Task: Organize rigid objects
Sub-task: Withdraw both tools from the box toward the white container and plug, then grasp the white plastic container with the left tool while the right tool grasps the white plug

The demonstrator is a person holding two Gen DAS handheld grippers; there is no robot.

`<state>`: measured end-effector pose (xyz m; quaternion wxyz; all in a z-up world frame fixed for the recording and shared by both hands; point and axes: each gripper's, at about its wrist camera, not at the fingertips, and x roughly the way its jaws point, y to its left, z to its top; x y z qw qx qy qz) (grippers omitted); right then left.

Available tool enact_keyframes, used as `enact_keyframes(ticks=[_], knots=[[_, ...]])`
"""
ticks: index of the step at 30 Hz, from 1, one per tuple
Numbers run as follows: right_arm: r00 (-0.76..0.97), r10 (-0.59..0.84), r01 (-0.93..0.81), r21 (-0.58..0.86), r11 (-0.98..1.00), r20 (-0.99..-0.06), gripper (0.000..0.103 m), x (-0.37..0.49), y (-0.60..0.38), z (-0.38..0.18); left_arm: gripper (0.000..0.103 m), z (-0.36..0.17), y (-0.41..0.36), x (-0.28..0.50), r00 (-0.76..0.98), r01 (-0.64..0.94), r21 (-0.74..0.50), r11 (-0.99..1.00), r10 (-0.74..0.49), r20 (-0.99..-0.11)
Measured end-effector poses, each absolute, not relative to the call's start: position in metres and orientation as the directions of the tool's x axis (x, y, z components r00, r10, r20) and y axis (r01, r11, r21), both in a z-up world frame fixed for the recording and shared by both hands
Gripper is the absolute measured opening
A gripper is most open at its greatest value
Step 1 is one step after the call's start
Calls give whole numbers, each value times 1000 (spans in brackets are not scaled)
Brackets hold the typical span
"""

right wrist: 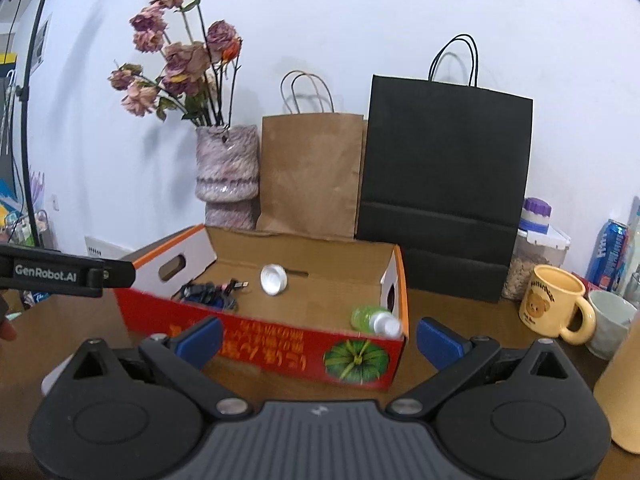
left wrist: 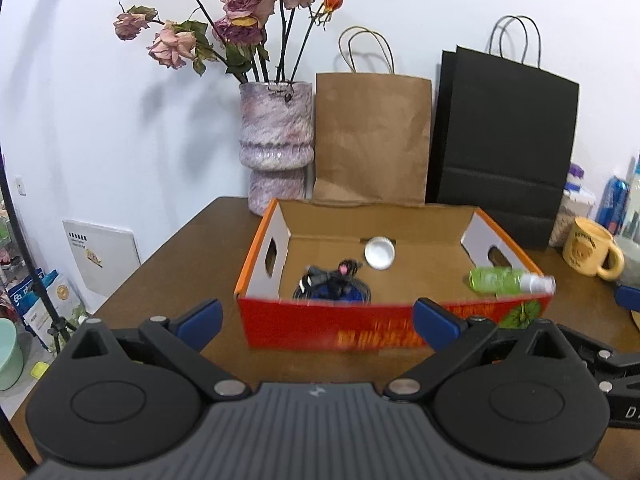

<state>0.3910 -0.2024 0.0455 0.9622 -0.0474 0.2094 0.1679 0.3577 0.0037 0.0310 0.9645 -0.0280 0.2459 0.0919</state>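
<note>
An open red-and-orange cardboard box (left wrist: 360, 328) stands on the brown table; it also shows in the right wrist view (right wrist: 280, 340). Inside lie a green bottle with a white cap (left wrist: 508, 280) (right wrist: 374, 320) at the right end, a white round lid (left wrist: 379, 253) (right wrist: 274, 279) near the back wall, and a dark tangle of cable (left wrist: 332, 284) (right wrist: 210, 292) at the left. My left gripper (left wrist: 318, 320) is open and empty in front of the box. My right gripper (right wrist: 320, 338) is open and empty, just before the box's right front corner.
Behind the box stand a mottled vase of dried roses (left wrist: 276, 144), a brown paper bag (left wrist: 372, 136) and a black paper bag (left wrist: 508, 140). A yellow bear mug (right wrist: 556, 304), a white cup (right wrist: 612, 324), a blue can (right wrist: 610, 254) and a jar (right wrist: 536, 256) crowd the right.
</note>
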Motion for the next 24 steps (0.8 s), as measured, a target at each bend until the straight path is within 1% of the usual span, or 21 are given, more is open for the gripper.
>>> enact_keyframes(ticks=[6, 14, 20, 24], knots=[[842, 289, -334, -20, 942, -455, 103, 364, -207, 27, 103, 15, 3, 330, 853, -179, 20, 984, 165, -495], [824, 240, -289, -16, 957, -513, 103, 348, -213, 1, 103, -8, 6, 304, 849, -177, 22, 984, 164, -502], [820, 200, -252, -23, 968, -537, 103, 351, -212, -10, 103, -25, 9, 298, 842, -178, 33, 983, 169, -512], [813, 178, -229, -23, 973, -554, 103, 360, -211, -18, 103, -25, 12, 299, 843, -175, 14, 985, 157, -515]])
